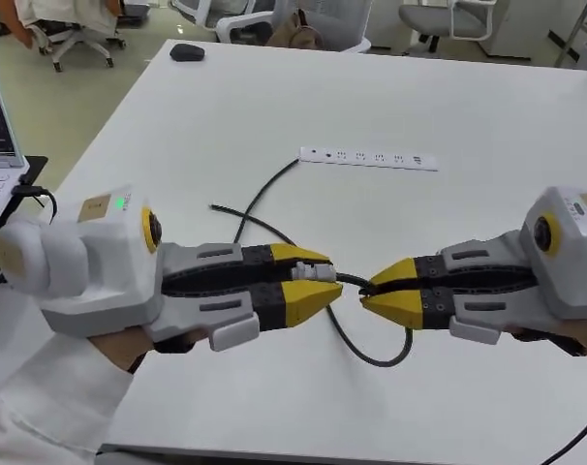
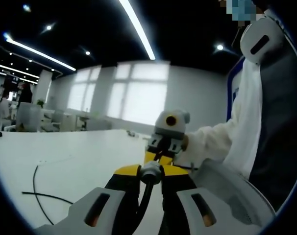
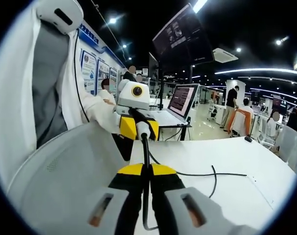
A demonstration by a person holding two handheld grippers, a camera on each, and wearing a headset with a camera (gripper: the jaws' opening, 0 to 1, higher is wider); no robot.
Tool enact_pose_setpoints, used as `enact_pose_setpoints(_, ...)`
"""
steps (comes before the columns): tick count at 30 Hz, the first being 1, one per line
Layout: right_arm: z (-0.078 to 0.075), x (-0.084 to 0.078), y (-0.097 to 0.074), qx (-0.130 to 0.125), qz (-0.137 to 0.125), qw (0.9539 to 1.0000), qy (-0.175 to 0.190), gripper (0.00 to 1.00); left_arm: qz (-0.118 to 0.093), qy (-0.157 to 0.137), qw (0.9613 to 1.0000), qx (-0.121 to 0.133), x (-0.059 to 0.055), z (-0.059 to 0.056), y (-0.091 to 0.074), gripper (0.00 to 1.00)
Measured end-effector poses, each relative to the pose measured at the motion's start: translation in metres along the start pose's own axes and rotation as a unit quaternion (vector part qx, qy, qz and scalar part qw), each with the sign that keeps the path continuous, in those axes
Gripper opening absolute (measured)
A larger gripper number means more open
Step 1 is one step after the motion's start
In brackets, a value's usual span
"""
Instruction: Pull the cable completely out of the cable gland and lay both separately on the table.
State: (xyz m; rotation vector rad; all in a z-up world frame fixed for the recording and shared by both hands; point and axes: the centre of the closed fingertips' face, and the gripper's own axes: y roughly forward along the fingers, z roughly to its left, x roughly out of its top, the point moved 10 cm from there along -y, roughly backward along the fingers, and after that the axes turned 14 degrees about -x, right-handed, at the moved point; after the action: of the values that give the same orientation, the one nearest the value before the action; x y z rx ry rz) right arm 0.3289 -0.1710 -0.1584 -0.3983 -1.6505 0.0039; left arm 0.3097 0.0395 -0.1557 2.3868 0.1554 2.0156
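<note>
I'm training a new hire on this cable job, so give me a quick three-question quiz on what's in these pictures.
1. True or false: the left gripper is shut on the gland.
2. What is the right gripper holding? A) power strip B) cable C) mouse
3. Short answer: is the cable out of the gland?

Key: 1 true. 2 B. 3 no, it runs into the gland.
</note>
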Motion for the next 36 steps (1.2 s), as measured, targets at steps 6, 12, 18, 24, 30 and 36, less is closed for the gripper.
enact_pose_setpoints(6, -0.002, -0.010, -0.004, -0.005, 0.019, 0.9998, -0.003, 0.02, 0.003, 0.000, 1.0000, 0.001, 0.000, 0.000, 0.000, 0.17)
enact_pose_setpoints(12, -0.007, -0.019, -0.012, -0.019, 0.037, 0.9991, 0.001, 0.02, -0.009, -0.003, 0.9999, 0.006, 0.001, 0.001, -0.003, 0.17)
enact_pose_setpoints(18, -0.006, -0.023, -0.014, -0.021, 0.045, 0.9988, 0.004, 0.03, -0.004, -0.003, 1.0000, 0.004, 0.000, 0.001, -0.001, 0.17)
enact_pose_setpoints(24, -0.005, -0.021, -0.014, -0.017, 0.046, 0.9985, 0.025, 0.03, -0.010, -0.012, 0.9999, 0.006, 0.000, 0.002, -0.002, 0.17)
enact_pose_setpoints(30, -0.007, -0.014, -0.015, -0.024, 0.036, 0.9986, 0.032, 0.06, -0.018, -0.014, 0.9997, 0.013, 0.001, 0.003, -0.005, 0.17)
enact_pose_setpoints(36, -0.008, 0.001, -0.012, -0.020, 0.000, 0.9986, 0.049, 0.14, -0.015, -0.013, 0.9997, 0.011, 0.001, 0.002, -0.003, 0.17)
